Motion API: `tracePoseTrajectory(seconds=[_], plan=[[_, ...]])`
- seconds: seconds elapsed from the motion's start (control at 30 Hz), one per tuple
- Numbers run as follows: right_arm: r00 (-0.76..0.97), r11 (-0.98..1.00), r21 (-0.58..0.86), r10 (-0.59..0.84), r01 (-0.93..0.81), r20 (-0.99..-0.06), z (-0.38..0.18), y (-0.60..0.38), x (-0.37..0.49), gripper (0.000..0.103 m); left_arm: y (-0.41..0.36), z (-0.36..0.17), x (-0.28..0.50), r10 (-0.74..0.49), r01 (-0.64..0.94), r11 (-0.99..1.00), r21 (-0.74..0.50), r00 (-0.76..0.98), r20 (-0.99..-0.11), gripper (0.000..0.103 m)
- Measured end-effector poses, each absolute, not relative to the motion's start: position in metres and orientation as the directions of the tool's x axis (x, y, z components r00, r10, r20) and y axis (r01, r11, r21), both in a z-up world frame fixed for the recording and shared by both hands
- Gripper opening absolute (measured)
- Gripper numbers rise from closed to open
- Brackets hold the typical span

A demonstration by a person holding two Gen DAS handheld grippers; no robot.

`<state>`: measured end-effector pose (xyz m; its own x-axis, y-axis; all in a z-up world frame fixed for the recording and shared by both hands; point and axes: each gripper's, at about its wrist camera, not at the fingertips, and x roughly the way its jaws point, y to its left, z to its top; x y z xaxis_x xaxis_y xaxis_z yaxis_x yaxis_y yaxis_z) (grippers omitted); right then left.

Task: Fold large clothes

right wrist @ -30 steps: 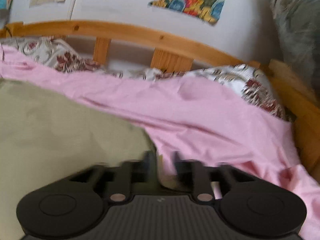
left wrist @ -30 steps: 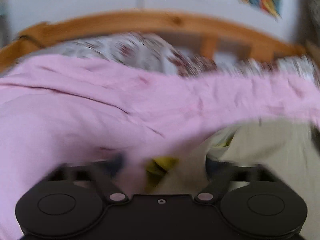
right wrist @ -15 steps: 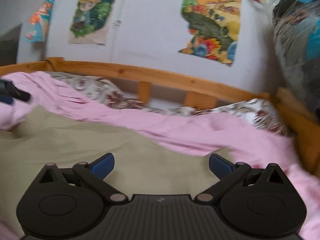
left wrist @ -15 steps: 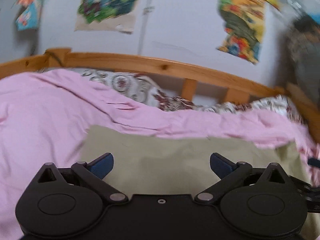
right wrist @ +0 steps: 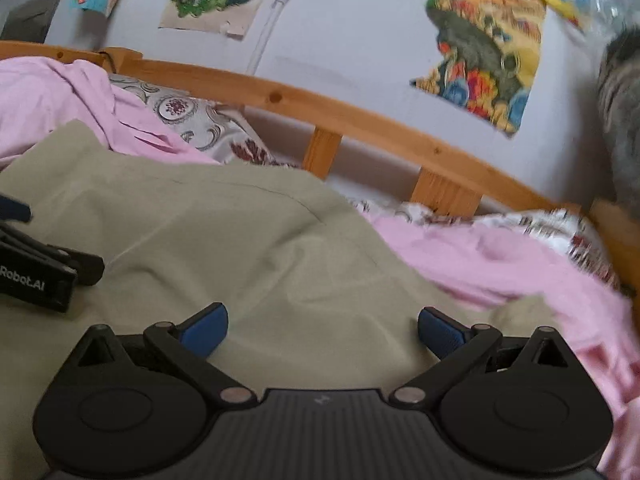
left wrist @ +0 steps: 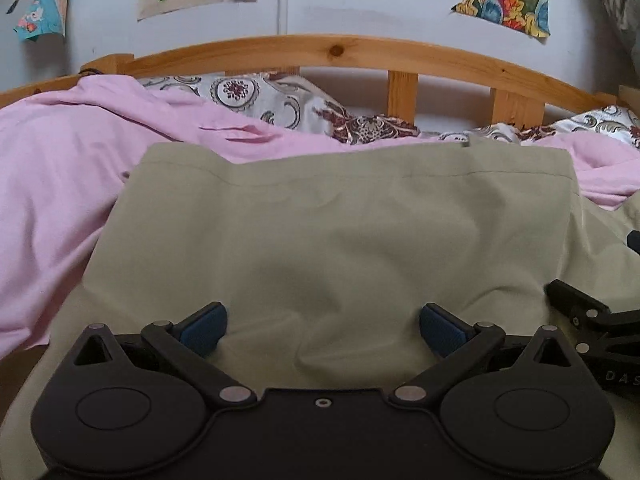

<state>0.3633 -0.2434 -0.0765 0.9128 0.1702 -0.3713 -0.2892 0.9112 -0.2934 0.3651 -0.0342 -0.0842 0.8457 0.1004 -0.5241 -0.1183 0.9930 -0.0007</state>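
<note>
On the bed, a pink sheet (left wrist: 60, 184) is spreading under everything, and the khaki garment (left wrist: 328, 232) is lying flat across it, its seamed far edge now running straight just short of the patterned pillow (left wrist: 280, 104) and the wooden rail (left wrist: 340, 46). A second ago the sheet was billowing over the garment in a blur; now the garment is filling most of both views, and both cameras are sitting closer to it than half a second ago. The left gripper (left wrist: 323, 328) is hovering over the near part of the garment, jaws spread wide and holding nothing. The right gripper (right wrist: 322, 330) is doing the same beside it, jaws wide apart and empty, where a second ago they were nearly closed on cloth.
</note>
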Motion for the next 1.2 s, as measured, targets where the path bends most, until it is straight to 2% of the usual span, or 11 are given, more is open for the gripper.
tracePoseTrajectory(seconds=[0.23, 0.37, 0.43, 0.5, 0.6, 0.73, 0.93, 1.03, 1.2], plan=[[0.887, 0.932, -0.187, 0.213, -0.31, -0.409, -0.075, -0.259, 0.372, 0.103, -0.028, -0.079, 0.36, 0.068, -0.105, 0.994, -0.039, 0.845, -0.531, 0.102], [0.917, 0.951, -0.14, 0.218, -0.277, -0.335, -0.041, -0.264, 0.374, 0.103, -0.02, -0.062, 0.352, 0.069, -0.113, 0.991, -0.067, 0.88, -0.469, 0.102], [0.929, 0.941, -0.182, 0.224, -0.285, -0.296, -0.029, -0.256, 0.384, 0.103, -0.019, -0.058, 0.354, 0.11, -0.148, 0.988, -0.05, 0.885, -0.452, 0.102], [0.93, 0.929, -0.247, 0.192, -0.275, -0.313, -0.03, -0.243, 0.405, 0.103, -0.02, -0.06, 0.362, 0.153, -0.186, 0.982, -0.021, 0.861, -0.485, 0.102], [0.922, 0.911, -0.327, 0.123, -0.251, -0.366, -0.054, -0.23, 0.439, 0.103, -0.015, -0.069, 0.372, 0.131, -0.182, 0.982, -0.045, 0.837, -0.531, 0.102], [0.9, 0.936, -0.232, 0.155, -0.266, -0.406, -0.07, -0.239, 0.458, 0.103, -0.005, -0.074, 0.38, 0.092, -0.174, 0.98, -0.097, 0.826, -0.556, 0.102], [0.877, 0.944, -0.168, 0.185, -0.284, -0.444, -0.072, -0.25, 0.465, 0.103, -0.012, -0.078, 0.381, 0.114, -0.169, 0.984, -0.049, 0.826, -0.552, 0.102], [0.881, 0.953, -0.151, 0.174, -0.264, -0.439, -0.054, -0.255, 0.443, 0.103, -0.009, -0.067, 0.369, 0.117, -0.182, 0.981, -0.066, 0.828, -0.548, 0.102], [0.876, 0.94, -0.121, 0.244, -0.319, -0.417, -0.025, -0.265, 0.363, 0.103, -0.006, -0.042, 0.329, 0.14, -0.216, 0.972, -0.094, 0.852, -0.505, 0.102]])
